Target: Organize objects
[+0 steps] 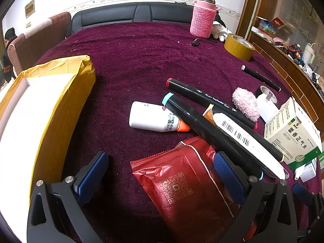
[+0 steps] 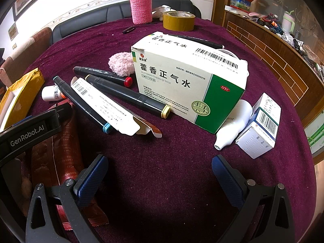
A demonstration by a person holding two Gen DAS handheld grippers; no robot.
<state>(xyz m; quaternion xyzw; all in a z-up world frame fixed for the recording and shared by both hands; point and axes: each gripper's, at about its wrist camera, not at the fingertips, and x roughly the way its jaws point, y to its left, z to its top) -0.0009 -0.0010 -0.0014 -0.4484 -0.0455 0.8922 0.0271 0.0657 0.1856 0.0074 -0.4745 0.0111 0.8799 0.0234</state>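
Note:
My left gripper [image 1: 161, 172] is open, its jaws on either side of a red foil packet [image 1: 186, 184] lying on the purple cloth. Beyond it lie a white bottle with an orange cap [image 1: 151, 118], several black markers [image 1: 204, 121] and a long flat carton [image 1: 249, 141]. My right gripper [image 2: 160, 174] is open and empty above bare cloth. Ahead of it stands a green-and-white medicine box [image 2: 190, 81], with a white nozzle bottle [image 2: 235, 125] and a small blue-white box [image 2: 261, 125] to its right. The left gripper's body [image 2: 28, 133] shows at the left of the right wrist view.
An open yellow-wrapped box [image 1: 50, 105] with a white inside sits at the left. A pink knitted flask [image 1: 203, 18], a brown tape roll [image 1: 240, 46], a pink fluffy pad [image 1: 246, 103] and a small black tape roll [image 1: 265, 91] stand farther back. A wooden shelf runs along the right.

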